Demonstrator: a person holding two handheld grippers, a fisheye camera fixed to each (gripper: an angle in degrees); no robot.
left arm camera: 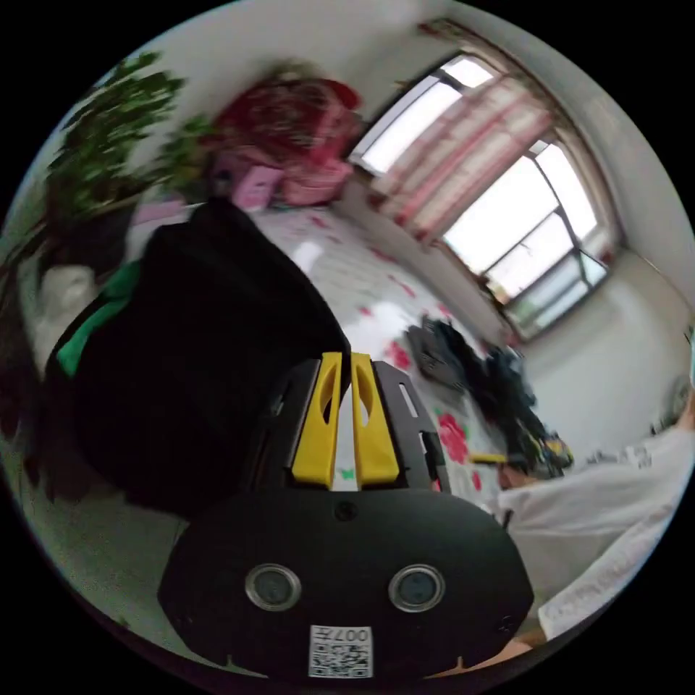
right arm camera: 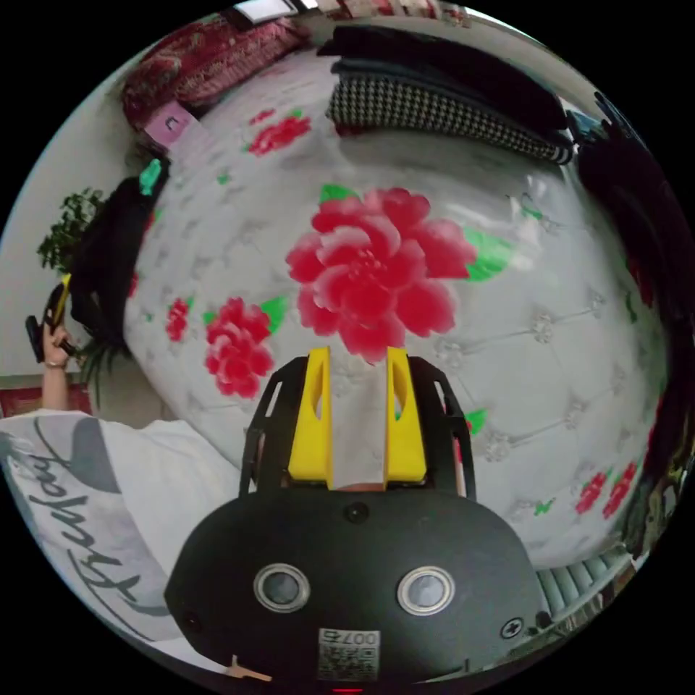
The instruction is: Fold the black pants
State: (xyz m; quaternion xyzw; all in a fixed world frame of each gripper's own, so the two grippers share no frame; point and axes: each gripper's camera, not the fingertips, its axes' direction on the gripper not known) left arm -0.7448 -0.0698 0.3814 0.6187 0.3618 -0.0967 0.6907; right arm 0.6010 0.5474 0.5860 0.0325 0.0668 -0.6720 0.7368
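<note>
1. Left gripper view: the left gripper [left arm camera: 345, 356], with yellow jaws on a black body, sits at lower centre. Its jaws are nearly together with a thin gap between them; a fold of the black pants [left arm camera: 195, 362] lies against the tips, but whether the cloth is pinched cannot be told.
2. The black pants hang as a dark, blurred mass across the left and centre of this frame, in front of the white quilted bedspread with red flowers [left arm camera: 347, 275]. A green patch [left arm camera: 87, 337] shows at the mass's left edge.
3. Upper left: a blurred green leafy plant [left arm camera: 108, 137]. Upper centre: red and pink bundles [left arm camera: 289, 137] at the far end of the bed. Upper right: a window with a pink curtain [left arm camera: 470, 159].
4. Right of centre: a dark heap of clothes [left arm camera: 485, 376] on the bedspread. Lower right: a person's white sleeve [left arm camera: 601, 507].
5. Right gripper view: the right gripper [right arm camera: 357, 352] hangs above the bedspread [right arm camera: 507, 318]; jaws parted, nothing between them.
6. Top of frame: a houndstooth-patterned folded cloth [right arm camera: 434, 116] on the bed.
7. Left edge: the pants [right arm camera: 108, 253] dangle beside the bed, above the person's hand [right arm camera: 54, 337].
</note>
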